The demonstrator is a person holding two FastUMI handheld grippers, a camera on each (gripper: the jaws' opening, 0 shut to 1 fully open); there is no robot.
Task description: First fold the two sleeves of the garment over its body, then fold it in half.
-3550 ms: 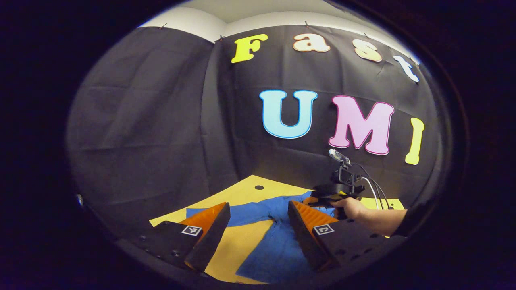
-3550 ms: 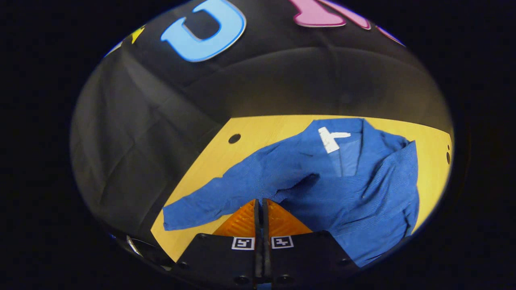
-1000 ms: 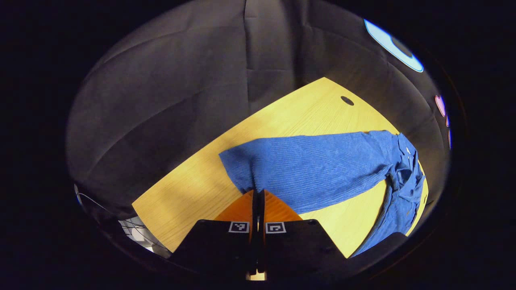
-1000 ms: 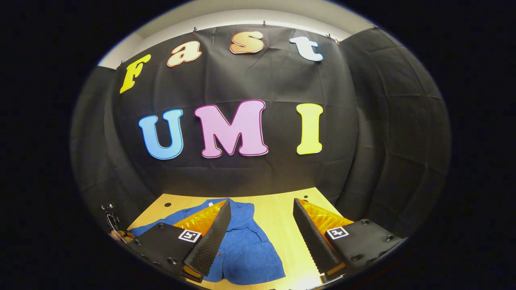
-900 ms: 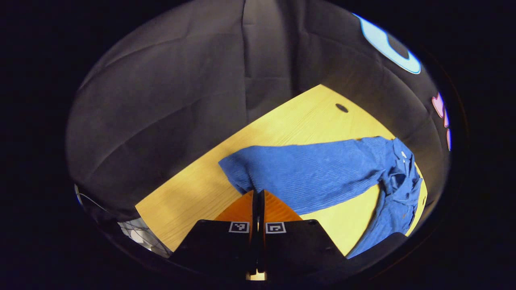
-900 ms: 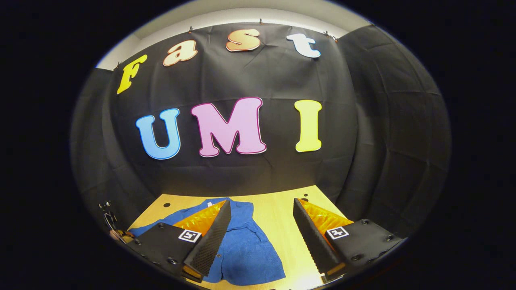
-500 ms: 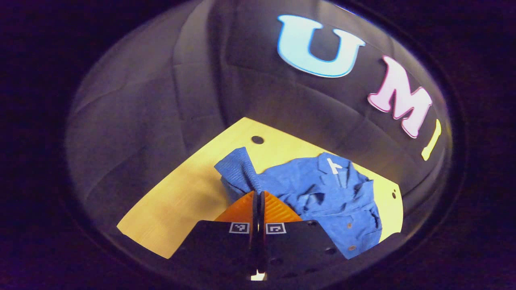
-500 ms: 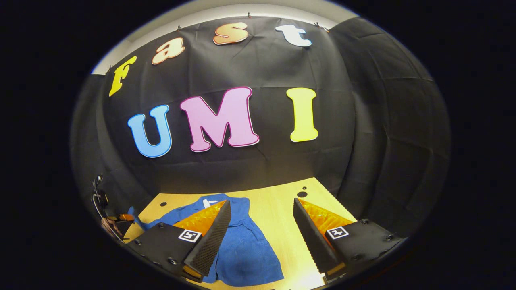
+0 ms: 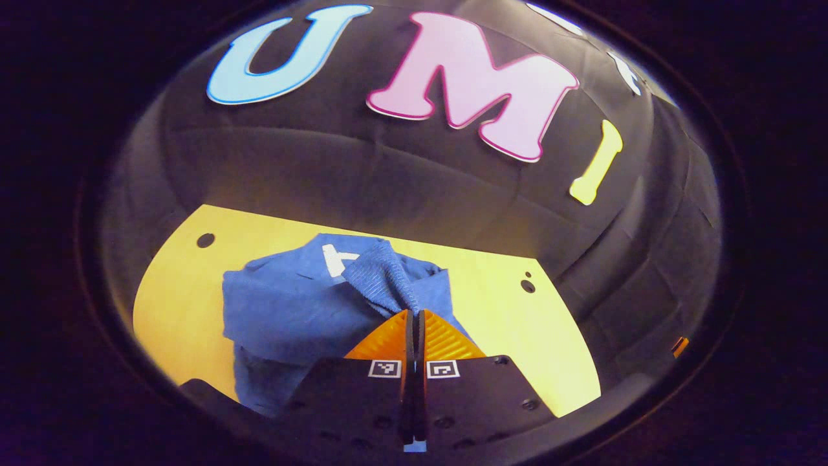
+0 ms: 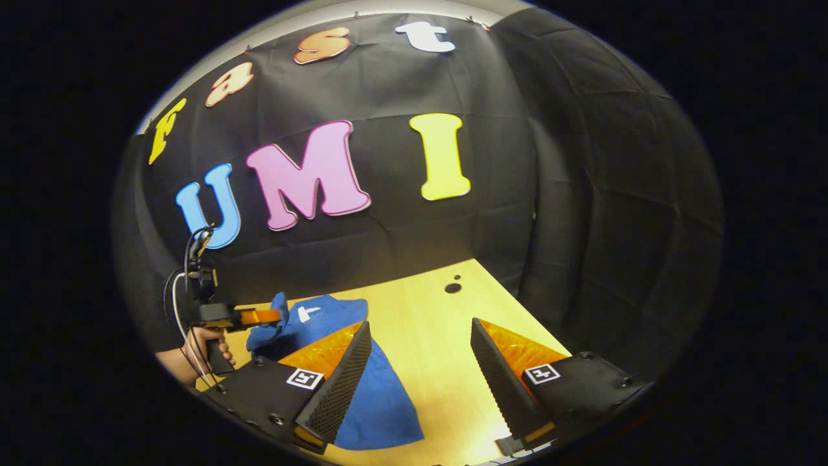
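Pinching sleeve cuff (image 9: 381,275), left gripper (image 9: 414,317) clamped; right gripper (image 10: 419,343) spread, empty. Garment (image 9: 291,310) soft, light, likely bunches; grip cuffs, hems.

black cloth walls (image 10: 601,194), pale strip above; yellow wood tabletop (image 9: 511,310) with round holes, lit.

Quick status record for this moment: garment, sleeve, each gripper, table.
garment: blue garment lying on the table, white tag near the collar
sleeve: sleeve lifted and held over the garment's body
left gripper: left gripper, jaws closed on the sleeve's end; also seen in the right gripper view
right gripper: right gripper, jaws wide apart, holding nothing, above the table
table: yellow wooden table
half fold: not yet done
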